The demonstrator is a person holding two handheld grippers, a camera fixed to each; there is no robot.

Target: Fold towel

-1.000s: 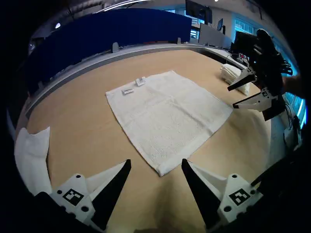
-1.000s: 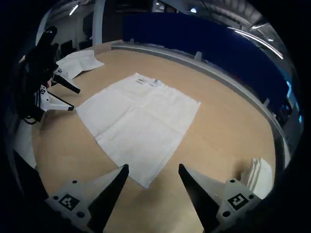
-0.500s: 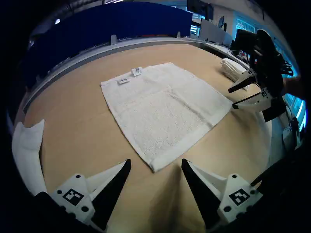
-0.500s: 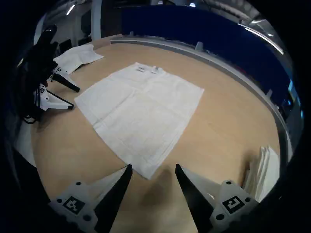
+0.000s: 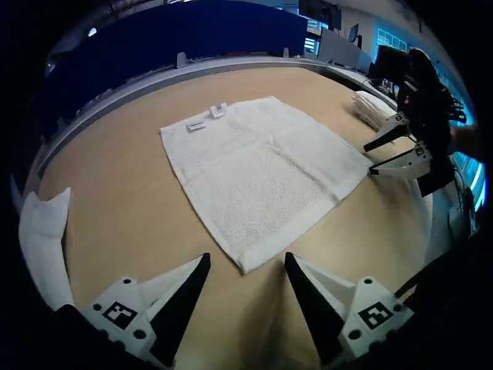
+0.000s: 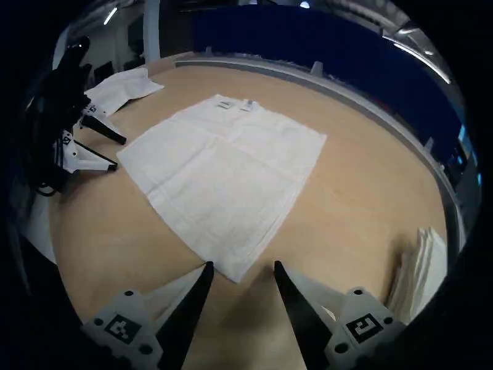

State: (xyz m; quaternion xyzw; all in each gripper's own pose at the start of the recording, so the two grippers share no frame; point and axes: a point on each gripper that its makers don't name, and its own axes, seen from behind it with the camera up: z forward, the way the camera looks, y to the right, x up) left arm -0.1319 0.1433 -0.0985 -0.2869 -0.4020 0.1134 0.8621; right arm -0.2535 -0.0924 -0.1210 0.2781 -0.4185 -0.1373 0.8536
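Note:
A white towel (image 5: 265,172) lies spread flat on the wooden table (image 5: 123,185), with two small tags near its far edge. My left gripper (image 5: 244,262) is open, and the towel's near corner sits just between its fingertips. In the same view, the right gripper (image 5: 370,161) hovers open at the towel's right corner, held by a hand. In the right gripper view, the towel (image 6: 228,166) reaches toward my right gripper (image 6: 242,268), which is open with a corner lying between its tips. At the far left, the left gripper (image 6: 120,154) is open beside the towel's left corner.
A stack of folded white towels (image 5: 373,108) sits at the table's right edge, also seen as the stack (image 6: 425,265). A loose white cloth (image 5: 40,246) lies at the left end, the same cloth (image 6: 123,89). A blue partition (image 5: 172,37) backs the table.
Both grippers have come lower and closer to the towel's corners, and their fingers have narrowed slightly. The towel has not moved.

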